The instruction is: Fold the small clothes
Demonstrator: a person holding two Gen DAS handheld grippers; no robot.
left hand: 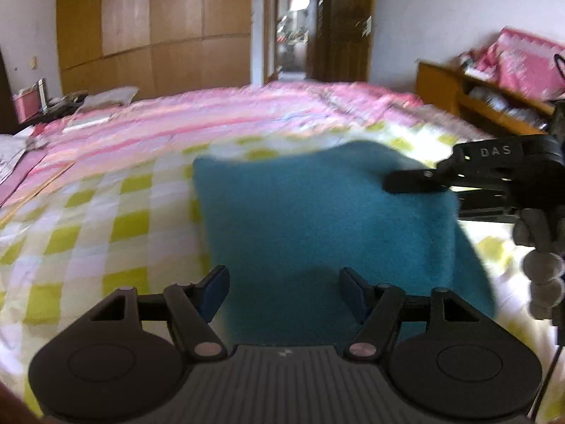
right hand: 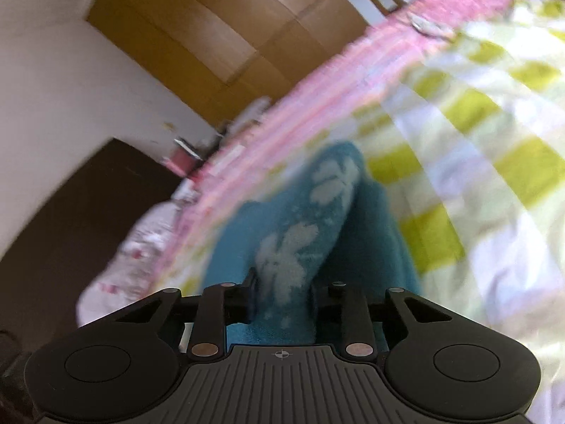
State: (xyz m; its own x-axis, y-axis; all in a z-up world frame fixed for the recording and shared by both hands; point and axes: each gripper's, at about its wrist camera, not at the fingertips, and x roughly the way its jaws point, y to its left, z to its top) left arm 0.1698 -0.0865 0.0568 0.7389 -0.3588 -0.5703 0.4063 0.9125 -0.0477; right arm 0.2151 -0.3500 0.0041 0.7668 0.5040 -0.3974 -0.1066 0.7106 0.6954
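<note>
A wide bed [left hand: 106, 190] fills the room, covered near the teal cloth by a soft quilt of yellow-green and white checks [left hand: 88, 233] and beyond the cloth by a pink striped blanket [left hand: 212, 113]. Behind the bed stands a tall wardrobe of flat brown wooden panels [left hand: 152, 28]; to the right of the wardrobe a dark wooden door [left hand: 342, 21] stands open on a hallway. A low wooden shelf unit [left hand: 469, 99] sits beside the bed's right edge, with a pink patterned bundle [left hand: 522, 60] on top.

The fuzzy teal terry-like small garment [left hand: 317, 226] lies on the checked quilt, roughly rectangular with a rounded near corner. Seen from the right wrist, its lifted edge shows pale, blurred leaf-shaped prints [right hand: 286, 258].

The left tool [left hand: 284, 293] hovers just over the near edge of the garment, its blue-padded fingers spread apart with nothing pressed between them. The right tool [right hand: 282, 296] is clenched on a raised fold of the garment, the fabric bunched between its fingers; in the left wrist view it reaches onto the garment's right far side [left hand: 416, 180], carried by a grey-gloved hand [left hand: 540, 258].
</note>
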